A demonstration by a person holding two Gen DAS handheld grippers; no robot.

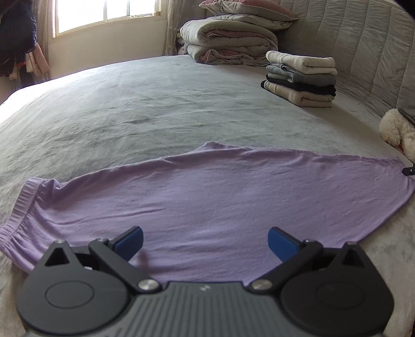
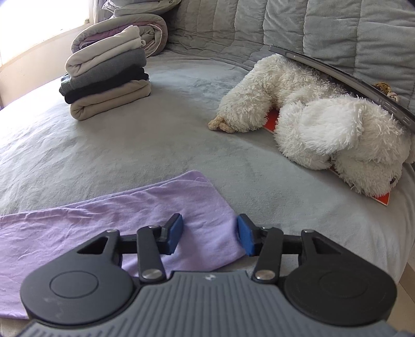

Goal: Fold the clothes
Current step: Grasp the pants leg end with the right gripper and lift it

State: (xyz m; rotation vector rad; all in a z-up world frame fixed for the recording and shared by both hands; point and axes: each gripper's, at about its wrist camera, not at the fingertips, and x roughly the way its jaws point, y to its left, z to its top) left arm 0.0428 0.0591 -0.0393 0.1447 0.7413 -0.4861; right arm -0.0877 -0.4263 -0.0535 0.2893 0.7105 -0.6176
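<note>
Item: lilac garment, thin knit, laid flat and lightly creased across the near part of a grey bed cover; a ribbed elastic band closes its left end, and its right end tapers to a corner near the bed's right side. Left gripper: black linkage with blue pads, fingers spread wide above the garment's near edge, nothing between them. Right gripper: same build, blue pads partly drawn in, a gap left between them; the garment's right corner lies under and between the fingers, and the pads do not appear to press on the cloth. Stack of folded clothes: cream on top, then grey, black and beige, standing well beyond the garment toward the quilted grey headboard. Folded quilts and pillows: piled behind that stack, beside a bright window. White plush toy: lying on its side on a red flat object, well apart from the garment, on the right of the bed; a dark flat device leans over it against the headboard. Hanging clothes: dark, at far left by the window.
</note>
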